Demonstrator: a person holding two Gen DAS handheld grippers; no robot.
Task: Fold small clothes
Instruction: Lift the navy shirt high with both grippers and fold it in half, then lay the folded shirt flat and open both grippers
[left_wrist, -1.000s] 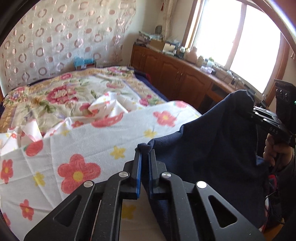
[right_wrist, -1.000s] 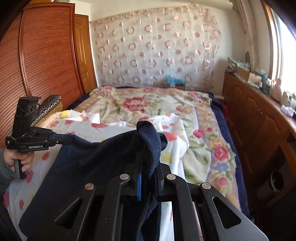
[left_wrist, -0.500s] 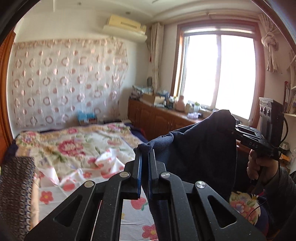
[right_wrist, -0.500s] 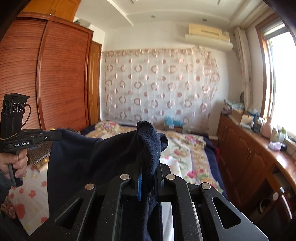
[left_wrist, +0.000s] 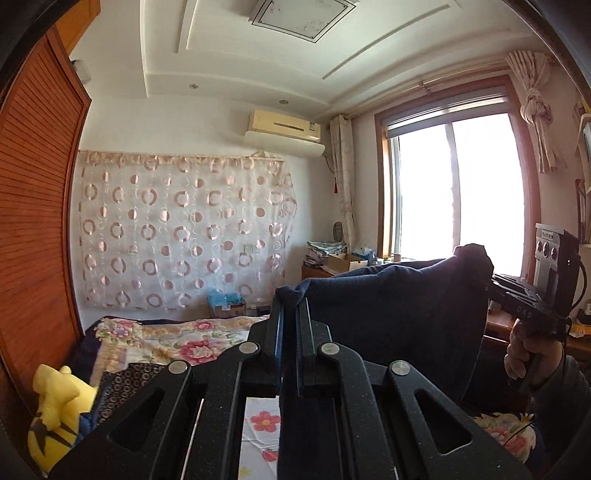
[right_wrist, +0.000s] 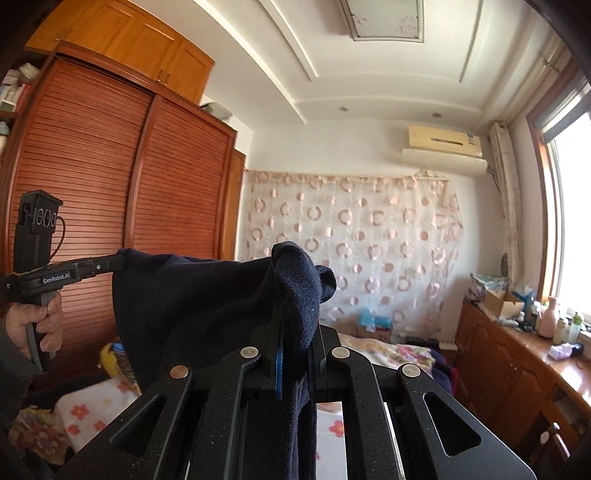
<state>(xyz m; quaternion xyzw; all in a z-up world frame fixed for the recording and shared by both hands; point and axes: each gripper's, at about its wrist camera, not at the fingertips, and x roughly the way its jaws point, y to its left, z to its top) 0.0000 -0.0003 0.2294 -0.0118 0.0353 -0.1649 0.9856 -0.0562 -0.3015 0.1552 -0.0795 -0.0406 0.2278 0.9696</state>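
Against the bed (left_wrist: 155, 332), the left tongs (left_wrist: 290, 343) and right tongs (right_wrist: 295, 354), each clamped on a top corner of the navy garment (left_wrist: 388, 310), have swung it up off the mattress, so it hangs stretched between them, ready for folding; its lower edge is out of sight.

Home bedroom: bed (left_wrist: 177, 339), wardrobe (right_wrist: 110, 177), wall AC (left_wrist: 282, 123).

Navy garment (left_wrist: 399, 306), yellow plush toy (left_wrist: 55, 402), pink-circled white curtain (left_wrist: 184, 232), floral bedspread (left_wrist: 177, 339).
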